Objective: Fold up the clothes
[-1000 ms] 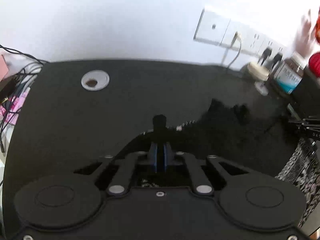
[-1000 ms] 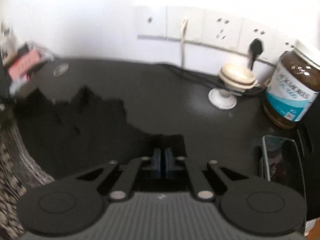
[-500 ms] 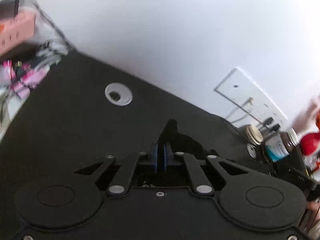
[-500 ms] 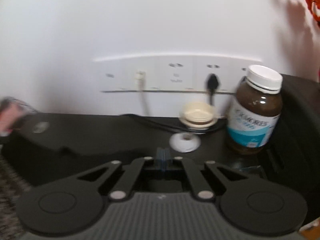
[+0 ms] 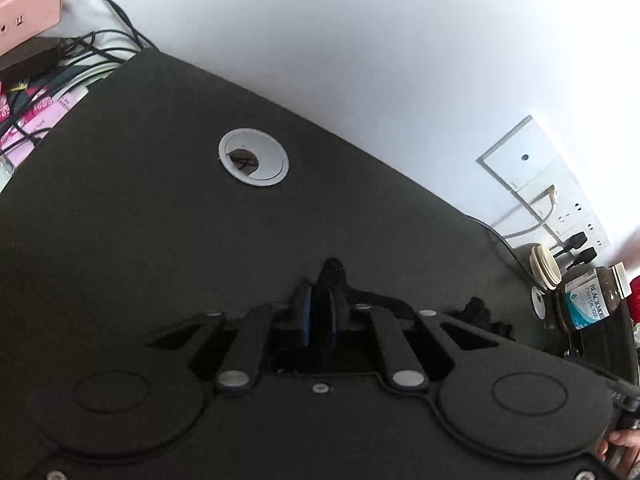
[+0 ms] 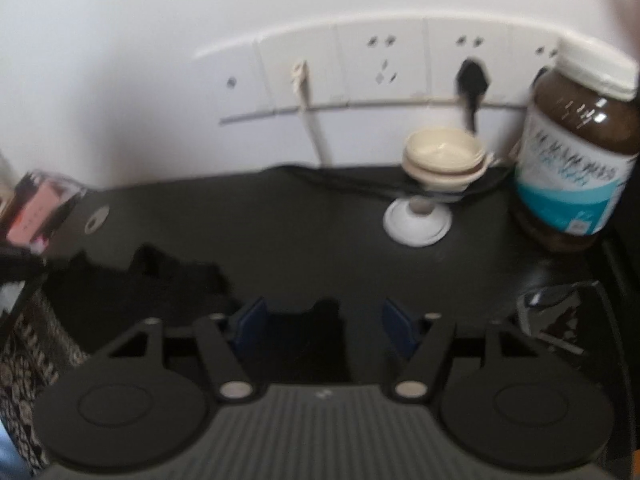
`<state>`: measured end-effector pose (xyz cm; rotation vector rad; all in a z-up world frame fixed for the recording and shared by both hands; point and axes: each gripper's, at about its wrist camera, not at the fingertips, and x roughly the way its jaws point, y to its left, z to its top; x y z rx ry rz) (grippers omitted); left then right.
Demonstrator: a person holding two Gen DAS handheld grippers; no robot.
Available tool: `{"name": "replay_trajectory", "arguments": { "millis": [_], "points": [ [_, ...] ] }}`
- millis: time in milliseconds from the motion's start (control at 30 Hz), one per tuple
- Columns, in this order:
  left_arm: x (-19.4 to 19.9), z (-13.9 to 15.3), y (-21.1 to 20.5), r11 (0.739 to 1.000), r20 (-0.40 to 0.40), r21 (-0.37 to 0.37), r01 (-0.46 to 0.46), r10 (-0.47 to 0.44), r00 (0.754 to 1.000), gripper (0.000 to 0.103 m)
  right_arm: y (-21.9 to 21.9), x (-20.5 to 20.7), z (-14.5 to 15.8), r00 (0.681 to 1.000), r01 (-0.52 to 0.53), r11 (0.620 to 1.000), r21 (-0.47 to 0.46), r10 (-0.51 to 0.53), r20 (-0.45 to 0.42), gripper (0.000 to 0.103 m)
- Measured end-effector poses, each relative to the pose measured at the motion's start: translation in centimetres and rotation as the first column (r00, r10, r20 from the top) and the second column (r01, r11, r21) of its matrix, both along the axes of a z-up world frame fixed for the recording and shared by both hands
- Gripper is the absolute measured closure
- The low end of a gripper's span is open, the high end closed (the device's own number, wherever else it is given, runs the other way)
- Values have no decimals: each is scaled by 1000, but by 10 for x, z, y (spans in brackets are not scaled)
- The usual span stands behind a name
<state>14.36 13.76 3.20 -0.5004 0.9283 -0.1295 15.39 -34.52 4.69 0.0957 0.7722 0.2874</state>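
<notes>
A black garment (image 6: 160,280) lies on the black desk (image 6: 280,216), hard to tell from it. In the left wrist view my left gripper (image 5: 320,308) is shut on a fold of the garment (image 5: 331,274), whose tip sticks up between the blue pads; more cloth (image 5: 480,312) trails to the right. In the right wrist view my right gripper (image 6: 324,320) is open, its blue pads (image 6: 250,324) wide apart, with a bit of the garment (image 6: 320,312) lying between them, not held.
A brown supplement jar (image 6: 576,152), a cream bowl on a white stand (image 6: 440,160) and wall sockets with plugged cables (image 6: 384,72) stand at the back right. A grey cable grommet (image 5: 253,157) sits in the desk. Pink boxes and cables (image 5: 32,80) lie left. Patterned cloth (image 6: 28,352) hangs at the desk's front left.
My right gripper has opened and let go of the garment, and dropped toward the desk. My left gripper stays shut on the cloth and has tilted and moved forward.
</notes>
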Motion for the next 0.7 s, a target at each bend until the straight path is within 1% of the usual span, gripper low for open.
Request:
{"name": "replay_trajectory", "arguments": {
  "millis": [67, 100, 133, 167, 200, 400, 500, 567, 600, 700],
  "points": [
    [-3, 3, -2, 1000, 16, 5, 2, -2, 1000, 96, -1, -9, 7, 1000, 4, 1000, 14, -4, 21, 42],
    [-5, 5, -3, 1000, 27, 4, 2, -2, 1000, 97, -1, -13, 10, 999, 6, 1000, 21, -6, 32, 58],
    [-8, 9, -3, 1000, 41, -1, -1, 1, 999, 97, -1, -17, 13, 999, 7, 1000, 28, -8, 43, 84],
    [-12, 14, -2, 1000, 57, -8, -6, 7, 998, 97, -2, -22, 16, 999, 9, 999, 35, -11, 53, 92],
    [-16, 19, -1, 1000, 73, -15, -12, 13, 997, 98, -2, -26, 20, 998, 10, 999, 42, -13, 64, 97],
    [-48, 62, 8, 996, 185, -88, -30, 46, 982, 98, -4, -52, 39, 991, 18, 996, 84, -29, 127, 97],
    [-51, 77, 11, 993, 219, -114, -36, 61, 974, 98, -5, -64, 54, 984, 24, 995, 95, -40, 176, 97],
    [-44, 80, 11, 992, 228, -123, -38, 66, 971, 98, -5, -62, 62, 977, 33, 995, 91, -52, 206, 97],
    [-39, 79, 10, 993, 228, -116, -38, 64, 972, 98, -5, -57, 62, 976, 39, 996, 84, -56, 210, 97],
    [-17, 61, 0, 996, 203, -77, -42, 57, 977, 98, -1, -32, 47, 982, 74, 996, 49, -81, 171, 97]
  ]
}}
